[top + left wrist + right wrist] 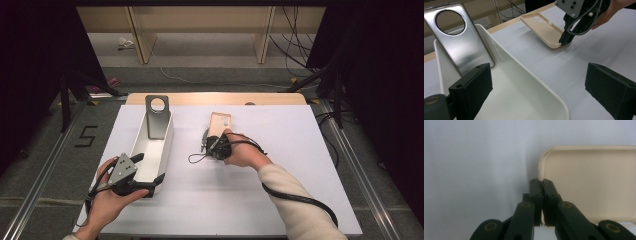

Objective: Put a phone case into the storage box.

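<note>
In right gripper view the beige phone case (594, 182) runs off the frame at 3 o'clock, its far end unseen; the right gripper (542, 182) covers the rim where the pads clamp it, and the gripper's body is cut off at 6 o'clock. In high view the hand (242, 152) covers the case's near end, so the pinch can't be made out there. In left gripper view the white tray (524, 97) is cropped at 6 o'clock, the metal plate (461, 42) has its foot hidden behind a black pad, top corner cut at 11 o'clock. Small debris on the floor at 11 o'clock, high view: too small to ID.
</note>
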Action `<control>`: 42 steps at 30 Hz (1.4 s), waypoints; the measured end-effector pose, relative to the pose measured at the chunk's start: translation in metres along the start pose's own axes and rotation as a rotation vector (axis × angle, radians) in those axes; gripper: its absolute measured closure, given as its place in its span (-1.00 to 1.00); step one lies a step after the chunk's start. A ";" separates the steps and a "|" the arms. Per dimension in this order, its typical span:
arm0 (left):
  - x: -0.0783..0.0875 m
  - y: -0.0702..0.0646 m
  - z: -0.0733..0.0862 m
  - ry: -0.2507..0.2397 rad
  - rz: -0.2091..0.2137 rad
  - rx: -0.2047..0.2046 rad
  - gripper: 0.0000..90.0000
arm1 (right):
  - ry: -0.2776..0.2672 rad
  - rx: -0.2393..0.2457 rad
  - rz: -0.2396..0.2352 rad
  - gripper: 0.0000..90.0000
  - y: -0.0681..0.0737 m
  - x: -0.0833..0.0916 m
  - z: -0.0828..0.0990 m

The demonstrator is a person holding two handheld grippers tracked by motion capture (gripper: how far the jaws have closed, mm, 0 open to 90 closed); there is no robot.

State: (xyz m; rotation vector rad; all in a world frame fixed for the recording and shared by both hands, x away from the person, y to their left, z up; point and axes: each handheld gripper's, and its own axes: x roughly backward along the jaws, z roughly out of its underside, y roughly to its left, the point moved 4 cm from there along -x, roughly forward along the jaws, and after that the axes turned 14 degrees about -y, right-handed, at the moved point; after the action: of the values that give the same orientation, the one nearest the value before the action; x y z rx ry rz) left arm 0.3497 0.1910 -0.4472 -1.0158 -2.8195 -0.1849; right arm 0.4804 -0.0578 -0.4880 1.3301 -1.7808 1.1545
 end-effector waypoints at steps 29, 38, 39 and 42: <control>-0.001 0.000 0.002 0.006 0.000 -0.002 -0.83 | -0.223 -0.002 0.057 0.96 0.042 0.052 0.014; -0.001 0.000 0.002 0.005 -0.001 -0.005 -0.83 | -0.263 -0.003 0.063 0.95 0.057 0.062 0.017; -0.001 0.000 0.002 0.005 -0.001 -0.004 -0.83 | -0.266 -0.001 0.066 0.96 0.058 0.063 0.018; -0.001 0.000 0.002 0.005 -0.001 -0.004 -0.83 | -0.277 0.002 0.062 0.96 0.061 0.066 0.017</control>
State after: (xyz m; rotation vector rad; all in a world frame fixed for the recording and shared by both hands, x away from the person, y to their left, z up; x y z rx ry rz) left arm 0.3500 0.1907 -0.4491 -1.0136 -2.8161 -0.1938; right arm 0.4032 -0.0938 -0.4553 1.5049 -2.0290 1.0444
